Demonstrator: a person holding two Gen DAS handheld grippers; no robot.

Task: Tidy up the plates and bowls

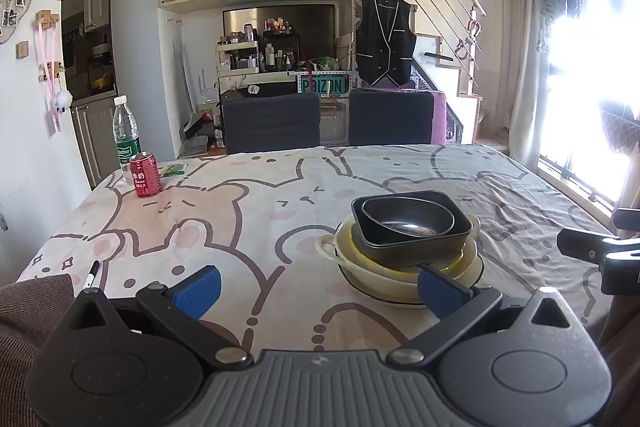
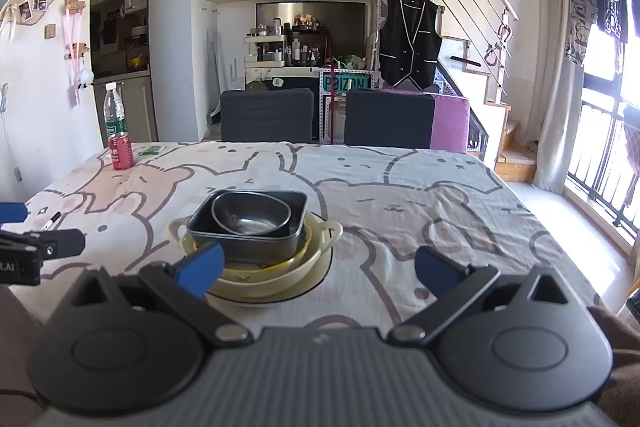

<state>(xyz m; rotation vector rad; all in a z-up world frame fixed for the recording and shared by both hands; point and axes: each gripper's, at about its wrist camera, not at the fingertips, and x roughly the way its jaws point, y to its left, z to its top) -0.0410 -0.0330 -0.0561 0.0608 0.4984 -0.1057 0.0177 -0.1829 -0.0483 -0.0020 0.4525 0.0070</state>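
Note:
A stack of dishes stands on the table: a small dark oval bowl (image 1: 408,219) inside a dark rectangular pan (image 1: 416,241), on a yellow-rimmed bowl (image 1: 460,261), a cream handled dish (image 1: 332,247) and a white plate (image 1: 384,297). The stack also shows in the right wrist view, with the oval bowl (image 2: 250,215) on top of the pan (image 2: 240,245). My left gripper (image 1: 318,289) is open and empty, near the stack's front left. My right gripper (image 2: 318,271) is open and empty, near the stack's front right.
A red can (image 1: 146,175), a water bottle (image 1: 126,139) and a green packet (image 1: 174,169) stand at the table's far left. A marker pen (image 1: 92,273) lies near the left edge. Two dark chairs (image 1: 272,125) stand behind the table. The tablecloth (image 1: 240,211) has a bear print.

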